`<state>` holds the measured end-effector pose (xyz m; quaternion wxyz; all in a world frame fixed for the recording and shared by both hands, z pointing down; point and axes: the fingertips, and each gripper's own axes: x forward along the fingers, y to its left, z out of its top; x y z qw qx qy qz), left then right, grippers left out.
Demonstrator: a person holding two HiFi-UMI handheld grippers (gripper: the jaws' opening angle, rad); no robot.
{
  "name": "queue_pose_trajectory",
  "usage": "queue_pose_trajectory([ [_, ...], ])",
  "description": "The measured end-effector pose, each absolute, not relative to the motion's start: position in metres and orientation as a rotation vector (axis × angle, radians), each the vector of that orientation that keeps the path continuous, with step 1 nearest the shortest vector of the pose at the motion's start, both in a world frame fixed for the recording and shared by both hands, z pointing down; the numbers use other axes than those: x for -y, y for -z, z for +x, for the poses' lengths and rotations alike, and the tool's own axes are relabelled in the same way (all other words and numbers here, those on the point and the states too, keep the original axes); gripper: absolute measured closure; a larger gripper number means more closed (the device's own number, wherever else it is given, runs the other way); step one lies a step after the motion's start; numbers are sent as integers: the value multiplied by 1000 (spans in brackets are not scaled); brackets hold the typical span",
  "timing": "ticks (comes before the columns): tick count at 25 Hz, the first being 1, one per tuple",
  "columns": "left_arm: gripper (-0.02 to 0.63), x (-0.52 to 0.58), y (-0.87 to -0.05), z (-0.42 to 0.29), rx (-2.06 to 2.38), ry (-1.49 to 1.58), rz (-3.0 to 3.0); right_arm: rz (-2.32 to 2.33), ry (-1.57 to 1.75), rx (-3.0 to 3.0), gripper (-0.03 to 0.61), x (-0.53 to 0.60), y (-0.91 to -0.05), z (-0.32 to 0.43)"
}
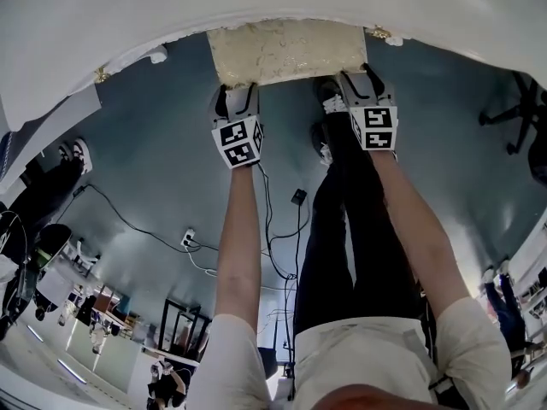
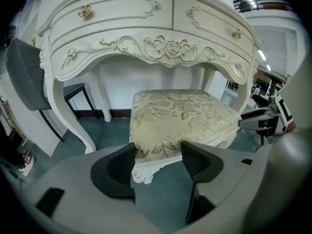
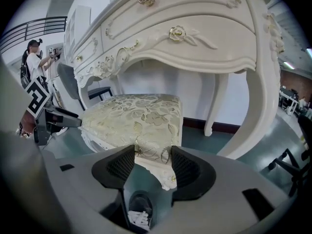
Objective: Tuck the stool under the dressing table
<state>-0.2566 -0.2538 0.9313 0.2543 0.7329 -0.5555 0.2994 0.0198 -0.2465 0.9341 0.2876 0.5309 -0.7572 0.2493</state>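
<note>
The stool (image 1: 282, 51) has a cream floral cushion and white carved frame; its far part lies beneath the white dressing table (image 1: 85, 32). My left gripper (image 1: 238, 92) holds the seat's near left corner and my right gripper (image 1: 359, 79) the near right corner. In the left gripper view the gripper (image 2: 158, 157) has its jaws on either side of the cushion corner of the stool (image 2: 180, 113), below the dressing table's gilded apron (image 2: 161, 48). In the right gripper view the gripper (image 3: 152, 162) clamps the other corner of the stool (image 3: 131, 116), beside the dressing table's curved leg (image 3: 253, 111).
Cables (image 1: 273, 229) and a power strip (image 1: 187, 237) lie on the teal floor behind my feet. A black office chair (image 1: 513, 118) stands at the right, a grey chair (image 2: 24, 77) left of the table. A person (image 3: 34, 57) stands farther off.
</note>
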Motion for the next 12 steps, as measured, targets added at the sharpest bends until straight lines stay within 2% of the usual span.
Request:
queue_pose_trajectory([
  [12,302,286,-932,-261,1517,-771,2006,1436,-657,2019,328,278,-934,15],
])
